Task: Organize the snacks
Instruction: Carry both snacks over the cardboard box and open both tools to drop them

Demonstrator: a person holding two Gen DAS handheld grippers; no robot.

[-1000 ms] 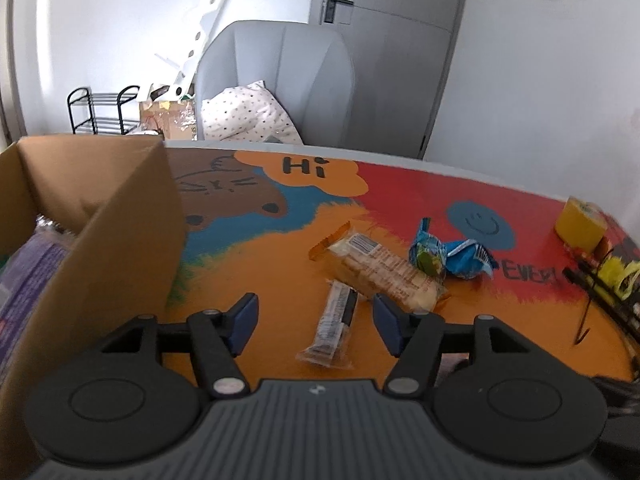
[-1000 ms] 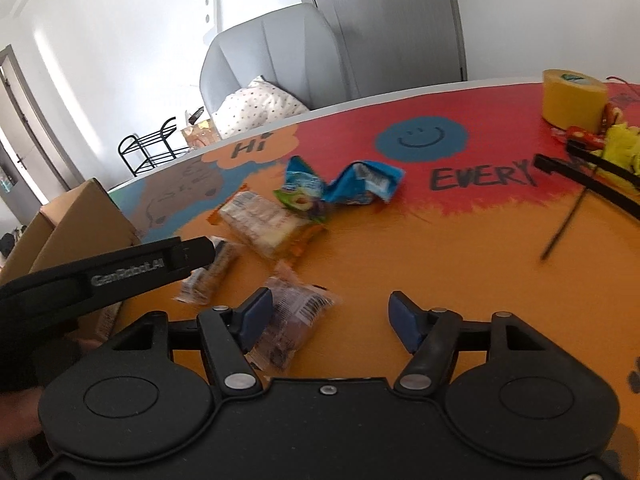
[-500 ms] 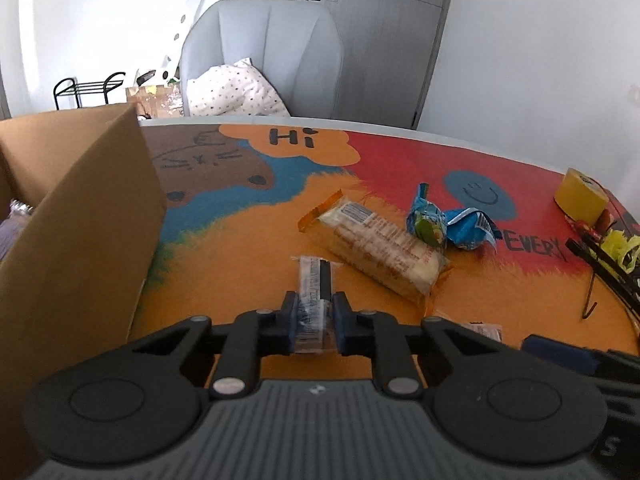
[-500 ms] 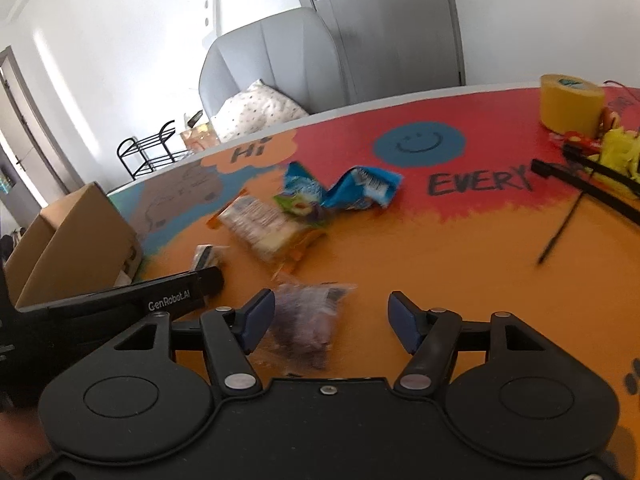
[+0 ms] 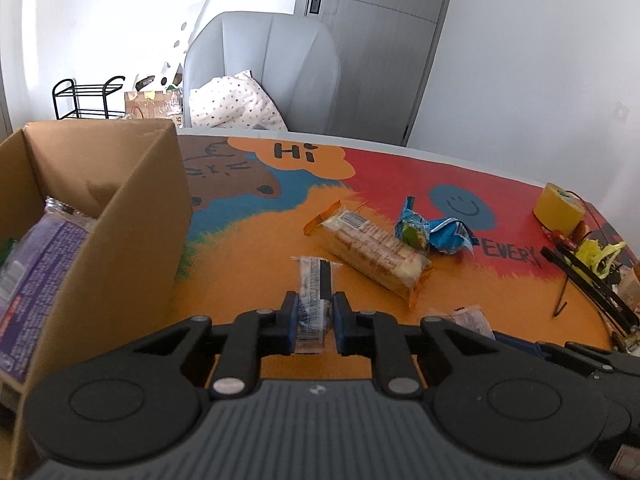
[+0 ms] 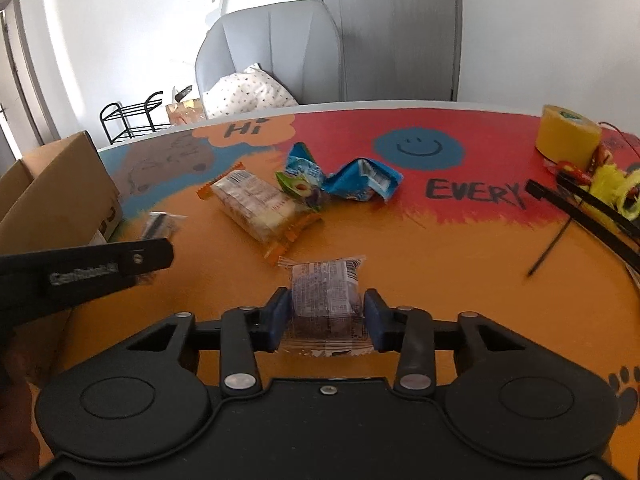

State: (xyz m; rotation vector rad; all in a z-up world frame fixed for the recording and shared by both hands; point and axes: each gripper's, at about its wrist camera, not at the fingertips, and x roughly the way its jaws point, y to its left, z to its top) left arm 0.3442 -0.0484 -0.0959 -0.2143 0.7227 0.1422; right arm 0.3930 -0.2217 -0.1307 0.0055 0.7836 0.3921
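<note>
Presently each hand had a snack. Left gripper [image 5: 315, 316] was clamped on a slim clear-wrapped bar [image 5: 314, 292], held by its near end so the rest pointed forward, just above the table [image 5: 248, 264]. Right gripper [image 6: 325, 322] was pinched across a small brownish packet [image 6: 326, 296], gripped on its sides. Cardboard box [image 5: 120, 232] stood open to the left, other snacks already inside; likely the drop spot. Cracker pack [image 5: 372, 252] and blue wrapper [image 5: 436, 232] lay loose on the table, not yet collected.
</note>
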